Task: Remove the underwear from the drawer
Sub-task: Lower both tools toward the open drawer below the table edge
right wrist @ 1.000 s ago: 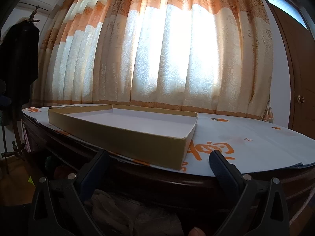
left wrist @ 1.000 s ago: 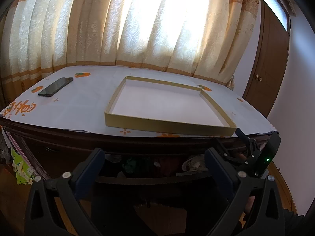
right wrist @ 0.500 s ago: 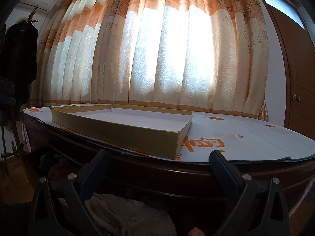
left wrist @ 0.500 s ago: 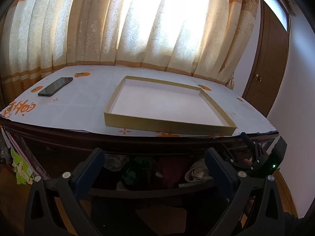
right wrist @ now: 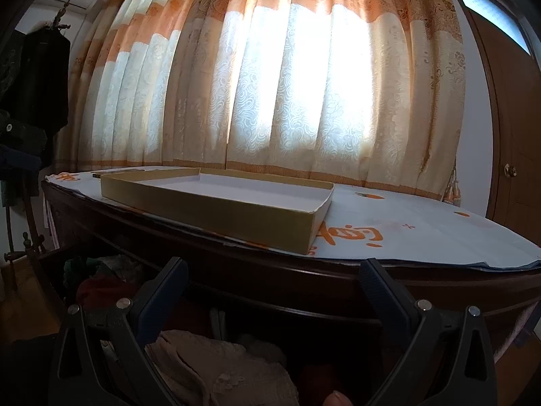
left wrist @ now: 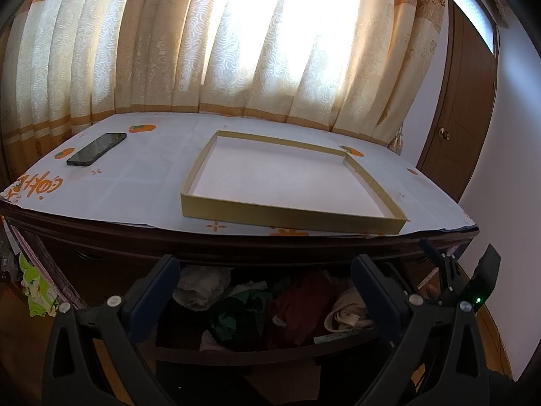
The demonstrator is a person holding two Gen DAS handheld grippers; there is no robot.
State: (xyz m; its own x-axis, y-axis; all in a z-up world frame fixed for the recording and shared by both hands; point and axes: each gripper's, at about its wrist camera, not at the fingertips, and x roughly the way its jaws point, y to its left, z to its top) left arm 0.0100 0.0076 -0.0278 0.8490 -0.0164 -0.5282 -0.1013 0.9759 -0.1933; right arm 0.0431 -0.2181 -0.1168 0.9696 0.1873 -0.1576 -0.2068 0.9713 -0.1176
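L gripper (left wrist: 263, 270): black-framed fingers w/ dark blue pads spread wide, nothing held, hovering above the open dark wooden drawer (left wrist: 263, 348). R gripper (right wrist: 270, 277): fingers likewise wide apart, empty, low over the drawer's right end; also visible at the right edge of the left wrist view. Task item: crumpled underwear pile (left wrist: 270, 304) inside the drawer, mixed pieces, i.e. white, dark green, dark red, beige; the beige lacy piece (right wrist: 216, 365) lies directly under the R fingers, contact not confirmed. Above/behind: dark wood tabletop edge w/ white orange-printed paper cover (left wrist: 135, 176), shallow gold cardboard tray w/ white interior (left wrist: 280, 176) empty near the front edge, black smartphone (left wrist: 96, 149) far left, cream-and-orange curtains (left wrist: 236, 50) behind. Risks (judgement): pieces tangled, so a grab may drag several out or snag one on the drawer front; tabletop overhang close above, so a steep lift could knock fingers on the edge; thin fabric may slip from the pads if pinched shallow.
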